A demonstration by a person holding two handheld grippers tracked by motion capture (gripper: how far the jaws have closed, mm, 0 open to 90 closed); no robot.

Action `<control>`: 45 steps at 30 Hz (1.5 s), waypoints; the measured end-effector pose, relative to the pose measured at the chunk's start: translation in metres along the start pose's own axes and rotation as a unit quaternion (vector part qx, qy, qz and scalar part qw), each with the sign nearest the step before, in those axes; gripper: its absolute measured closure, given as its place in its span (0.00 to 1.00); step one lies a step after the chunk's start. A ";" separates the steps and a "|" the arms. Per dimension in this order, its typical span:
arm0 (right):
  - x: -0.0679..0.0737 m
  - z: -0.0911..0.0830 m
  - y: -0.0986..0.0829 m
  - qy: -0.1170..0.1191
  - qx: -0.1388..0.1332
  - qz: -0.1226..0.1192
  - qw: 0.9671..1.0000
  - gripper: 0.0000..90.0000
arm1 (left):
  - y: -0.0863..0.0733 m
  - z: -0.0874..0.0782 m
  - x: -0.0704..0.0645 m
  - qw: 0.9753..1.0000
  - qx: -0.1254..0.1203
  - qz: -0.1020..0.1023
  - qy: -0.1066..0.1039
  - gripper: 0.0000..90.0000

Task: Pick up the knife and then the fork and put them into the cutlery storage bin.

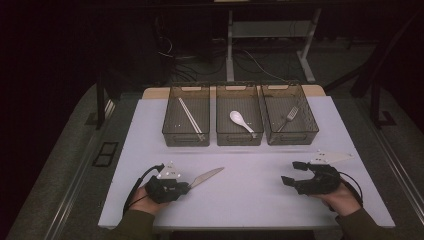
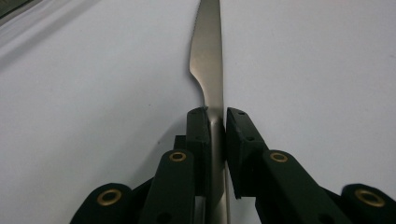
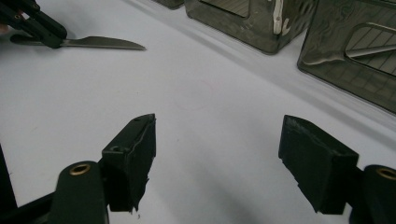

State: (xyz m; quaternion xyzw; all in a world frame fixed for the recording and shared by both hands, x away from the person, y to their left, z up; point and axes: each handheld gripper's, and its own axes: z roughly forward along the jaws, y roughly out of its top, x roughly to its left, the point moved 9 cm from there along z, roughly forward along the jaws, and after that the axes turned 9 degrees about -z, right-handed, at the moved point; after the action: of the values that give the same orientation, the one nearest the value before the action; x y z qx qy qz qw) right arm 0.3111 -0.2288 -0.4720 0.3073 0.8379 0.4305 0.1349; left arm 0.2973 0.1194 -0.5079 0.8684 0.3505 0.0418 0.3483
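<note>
A steel table knife lies low over the white mat, blade pointing right and away. My left gripper is shut on its handle; in the left gripper view the knife runs straight out between the two pads. At the right front my right gripper stands open with nothing between its jaws, and its own view has the gripper wide over bare mat, with the knife far off at upper left.
Three smoky clear bins stand in a row at the back: the left bin holds chopsticks, the middle bin a white spoon, the right bin a fork. The white mat spans the table.
</note>
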 end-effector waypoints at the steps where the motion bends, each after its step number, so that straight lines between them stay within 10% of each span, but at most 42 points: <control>1: 0.000 0.000 0.000 0.003 0.000 0.003 1.000 0.30 | 0.001 0.000 0.000 1.000 -0.001 0.003 0.001 0.88; 29: 0.055 0.033 0.045 0.081 -0.025 -0.008 0.996 0.22 | 0.066 -0.002 -0.050 0.994 -0.100 0.031 -0.044 0.88; 45: 0.080 0.062 0.106 0.139 -0.108 0.053 0.983 0.64 | 0.108 0.018 -0.075 0.989 -0.132 0.053 -0.042 0.89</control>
State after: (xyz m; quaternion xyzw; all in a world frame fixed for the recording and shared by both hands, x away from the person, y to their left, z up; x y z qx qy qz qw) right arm 0.3218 -0.0918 -0.4208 0.2725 0.7795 0.5634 0.0265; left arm 0.3100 0.0058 -0.4402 0.8331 0.2803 0.0699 0.4717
